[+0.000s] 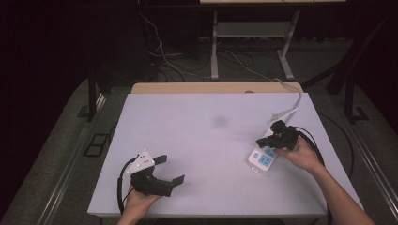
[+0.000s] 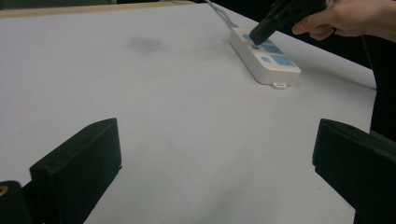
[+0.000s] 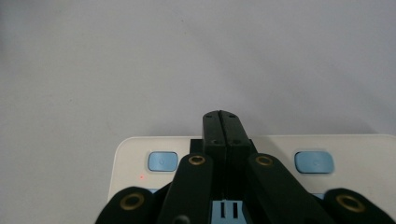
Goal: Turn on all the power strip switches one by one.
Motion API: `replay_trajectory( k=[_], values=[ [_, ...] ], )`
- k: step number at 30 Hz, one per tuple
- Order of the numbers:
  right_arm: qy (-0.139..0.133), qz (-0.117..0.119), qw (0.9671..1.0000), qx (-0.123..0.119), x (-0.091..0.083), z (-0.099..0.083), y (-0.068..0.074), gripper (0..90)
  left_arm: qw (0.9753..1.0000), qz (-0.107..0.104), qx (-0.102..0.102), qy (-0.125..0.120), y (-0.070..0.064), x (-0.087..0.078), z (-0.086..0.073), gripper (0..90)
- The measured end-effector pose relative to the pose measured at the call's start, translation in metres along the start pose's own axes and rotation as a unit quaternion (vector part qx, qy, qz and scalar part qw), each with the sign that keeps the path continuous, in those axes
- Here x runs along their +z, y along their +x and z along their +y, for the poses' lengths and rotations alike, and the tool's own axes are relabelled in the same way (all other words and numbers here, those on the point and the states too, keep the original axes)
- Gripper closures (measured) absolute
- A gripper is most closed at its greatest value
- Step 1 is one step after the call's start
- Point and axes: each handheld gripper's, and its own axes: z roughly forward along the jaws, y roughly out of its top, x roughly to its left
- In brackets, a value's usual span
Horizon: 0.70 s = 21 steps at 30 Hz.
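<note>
Right gripper, jaws closed, tip pressed on white power strip at four o'clock; left gripper, jaws apart, at seven o'clock.

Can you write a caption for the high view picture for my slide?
Right tool, jaws shut, presses on a white power strip while the left tool waits open.

Two black handheld grippers, left gripper topped by a grey three-cornered plate, black cable trailing, right gripper — brass-ringed screws on black linkage arms — bare forearms, no sleeves
</note>
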Motion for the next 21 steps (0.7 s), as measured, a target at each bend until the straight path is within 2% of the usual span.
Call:
replay_trajectory(
  k=[10,21],
  values=[
    [-0.005,-0.008,1.0000,-0.003,-0.016,0.008,-0.001,90.0,1.0000,0.000,0.000,0.000,0.000,0.000,0.000,0.0],
    [-0.022,-0.019,0.9996,0.005,-0.036,0.012,-0.011,90.0,1.0000,0.000,0.001,0.001,0.000,0.001,0.000,0.0]
  ],
)
